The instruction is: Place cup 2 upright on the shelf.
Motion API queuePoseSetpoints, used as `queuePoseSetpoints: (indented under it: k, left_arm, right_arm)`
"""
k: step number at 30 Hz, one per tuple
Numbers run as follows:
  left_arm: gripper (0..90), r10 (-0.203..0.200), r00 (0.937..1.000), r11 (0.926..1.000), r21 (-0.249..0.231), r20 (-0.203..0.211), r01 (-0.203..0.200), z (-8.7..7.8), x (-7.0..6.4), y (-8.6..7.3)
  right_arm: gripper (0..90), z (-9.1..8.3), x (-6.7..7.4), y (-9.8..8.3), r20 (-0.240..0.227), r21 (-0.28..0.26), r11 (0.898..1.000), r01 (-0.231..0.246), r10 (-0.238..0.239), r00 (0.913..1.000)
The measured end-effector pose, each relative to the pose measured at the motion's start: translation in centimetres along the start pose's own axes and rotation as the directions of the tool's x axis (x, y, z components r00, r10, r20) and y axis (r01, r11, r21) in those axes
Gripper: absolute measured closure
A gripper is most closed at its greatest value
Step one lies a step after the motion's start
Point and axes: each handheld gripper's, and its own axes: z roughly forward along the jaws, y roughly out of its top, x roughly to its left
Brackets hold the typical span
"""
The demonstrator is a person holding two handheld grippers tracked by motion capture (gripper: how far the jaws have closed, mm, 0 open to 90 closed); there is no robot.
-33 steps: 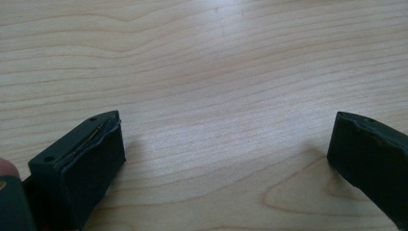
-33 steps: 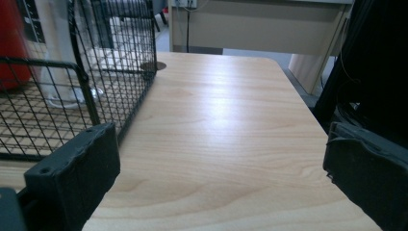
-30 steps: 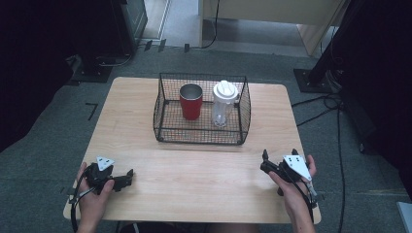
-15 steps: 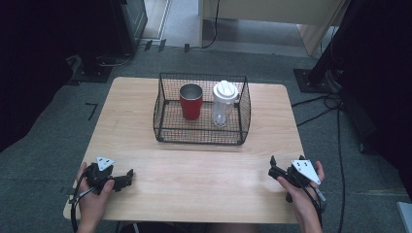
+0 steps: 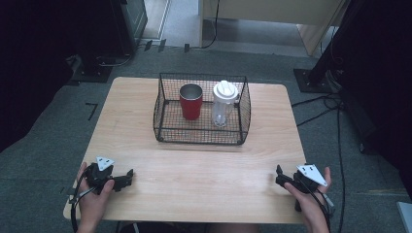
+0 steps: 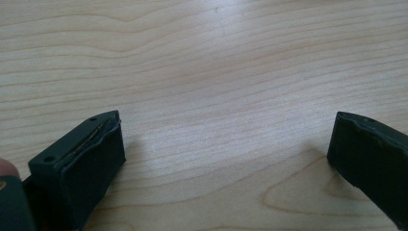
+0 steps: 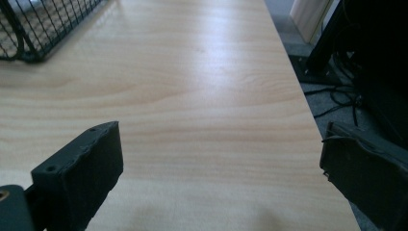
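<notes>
A black wire basket [image 5: 199,132] stands at the middle of the wooden table [image 5: 204,170]. Inside it are a red cup [image 5: 190,103] and a clear bottle with a white lid [image 5: 223,104]. My left gripper [image 5: 127,177] rests at the near left of the table, held in a hand, and its jaws stand wide apart over bare wood [image 6: 226,139]. My right gripper [image 5: 280,177] lies low at the near right corner, open [image 7: 221,154]. Its jaws have just been closing a little, with nothing between them.
The basket's corner [image 7: 29,33] is far off to the left in the right gripper view. The table's right edge [image 7: 308,110] runs just past the right jaw, with cables and a dark stand on the grey floor beyond. Bare wood lies between both grippers and the basket.
The right hand has drawn its gripper back toward the near right corner of the table and a little lower. The left gripper has stayed where it was.
</notes>
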Motion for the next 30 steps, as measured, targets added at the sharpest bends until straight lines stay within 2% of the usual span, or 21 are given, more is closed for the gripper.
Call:
queuePoseSetpoints:
  k: [3, 6, 8, 12, 15, 16, 21, 23, 30]
  left_arm:
    - [0.0, 0.0, 1.0, 1.0, 0.0, 0.0, 0.0, 0.0, 0.0, 0.0]
    - [0.0, 0.0, 1.0, 1.0, 0.0, 0.0, 0.0, 0.0, 0.0, 0.0]
    - [0.0, 0.0, 1.0, 1.0, 0.0, 0.0, 0.0, 0.0, 0.0, 0.0]
    - [0.0, 0.0, 1.0, 1.0, 0.0, 0.0, 0.0, 0.0, 0.0, 0.0]
    - [0.0, 0.001, 1.0, 1.0, 0.0, 0.0, -0.001, 0.0, 0.0, 0.0]
    - [0.0, 0.001, 1.0, 1.0, 0.0, 0.0, -0.001, 0.0, 0.0, 0.0]
    - [0.0, -0.002, 1.0, 1.0, 0.0, 0.0, 0.002, 0.0, 0.0, 0.0]
    - [0.0, -0.001, 1.0, 1.0, -0.002, 0.0, 0.001, 0.0, 0.0, 0.0]
    - [0.0, 0.001, 1.0, 1.0, 0.0, 0.0, -0.001, 0.0, 0.0, 0.0]
  right_arm:
    - [1.3, -0.1, -0.1, -0.1, -0.007, 0.024, 1.0, 0.007, -0.007, 1.0]
    - [1.3, 0.0, -0.2, -0.2, -0.012, 0.072, 0.996, 0.045, -0.045, 0.9989]
    - [1.4, 0.0, -0.2, -0.2, -0.019, 0.091, 0.995, 0.05, -0.048, 0.9987]
    - [2.9, 0.4, -0.4, -0.2, -0.045, 0.159, 0.986, 0.044, -0.038, 0.9983]
    - [3.3, 0.6, -0.3, -0.3, -0.054, 0.201, 0.977, 0.065, -0.055, 0.997]
    - [3.3, 0.6, -0.3, -0.3, -0.054, 0.201, 0.977, 0.065, -0.055, 0.997]
    - [3.3, 0.7, -0.5, -0.2, -0.068, 0.212, 0.976, 0.044, -0.03, 0.9972]
    - [2.2, 1.0, -1.2, -0.2, -0.095, 0.241, 0.971, -0.003, 0.026, 0.9951]
    - [2.0, 0.9, -1.5, -0.3, -0.085, 0.244, 0.97, -0.011, 0.032, 0.9959]
